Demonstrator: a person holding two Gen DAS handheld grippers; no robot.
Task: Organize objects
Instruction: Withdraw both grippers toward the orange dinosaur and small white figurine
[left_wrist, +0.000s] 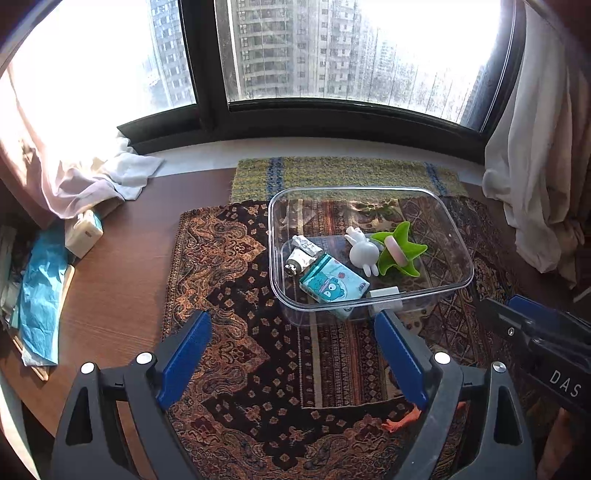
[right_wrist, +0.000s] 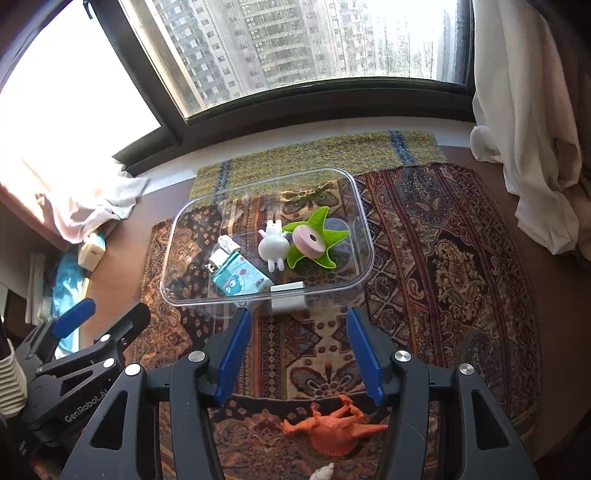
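Sunlit window and high-rises sit behind your desk (left_wrist: 122, 266), which carries a patterned rug (right_wrist: 436, 258). Your left fingers (left_wrist: 291, 354) are spread wide over bare rug, gripping nothing; your right fingers (right_wrist: 299, 350) stand partly apart and empty too. Just under the right pair lies an orange toy (right_wrist: 332, 428), with a small white thing (right_wrist: 323, 472) at the frame's bottom edge, both outside the clear bin (right_wrist: 177, 236). Already in the bin are a white rabbit figure (right_wrist: 272, 246), a green star (right_wrist: 321, 232), a teal tissue pack (right_wrist: 240, 278) and a tube (left_wrist: 301, 254). You look mostly finished, with these two strays left.
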